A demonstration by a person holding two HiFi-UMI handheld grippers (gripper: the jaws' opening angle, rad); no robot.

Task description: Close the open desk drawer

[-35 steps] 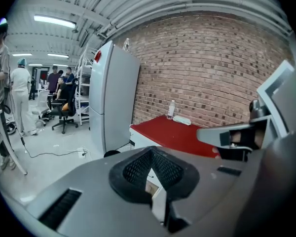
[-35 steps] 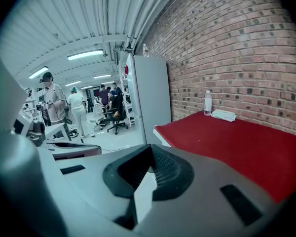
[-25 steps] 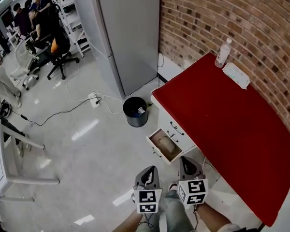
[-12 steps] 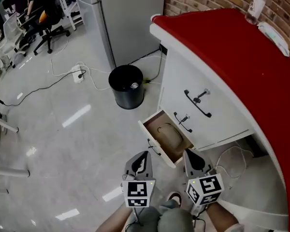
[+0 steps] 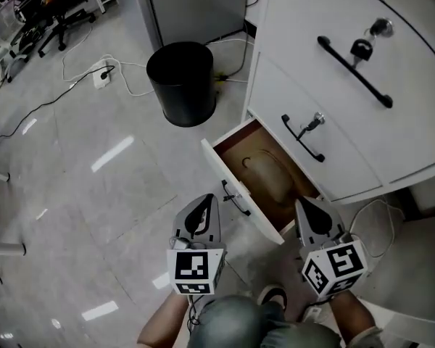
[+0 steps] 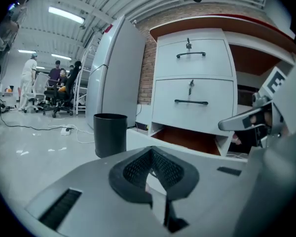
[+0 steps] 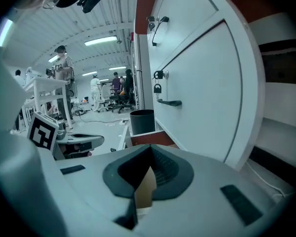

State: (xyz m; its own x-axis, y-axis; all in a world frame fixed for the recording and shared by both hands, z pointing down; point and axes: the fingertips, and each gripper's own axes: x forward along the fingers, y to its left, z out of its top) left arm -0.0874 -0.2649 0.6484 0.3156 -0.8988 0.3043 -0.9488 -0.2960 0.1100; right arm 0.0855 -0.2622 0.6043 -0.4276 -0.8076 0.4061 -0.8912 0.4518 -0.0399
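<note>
The white desk cabinet [image 5: 391, 151] has its bottom drawer [image 5: 264, 180] pulled out, showing a brown inside. The drawer's white front panel [image 5: 241, 203] carries a black handle [image 5: 234, 196]. My left gripper [image 5: 207, 200] is shut and empty, its tip just left of that handle and close to the panel. My right gripper [image 5: 301, 203] is shut and empty, beside the drawer's near right corner. In the left gripper view the open drawer [image 6: 187, 138] lies ahead beneath two closed drawers. The right gripper view shows the drawer [image 7: 150, 138] low against the cabinet side.
A black waste bin [image 5: 181, 82] stands on the floor left of the cabinet. Above the open drawer are two closed drawers with black handles [image 5: 302, 138] and keys. White cables [image 5: 94, 75] trail over the floor, another by the cabinet foot [image 5: 380, 223]. People sit far off [image 6: 54, 88].
Both grippers have sunk with the head camera towards the floor. The red desk top has left the view and the open drawer now looks larger and nearer to both tips.
</note>
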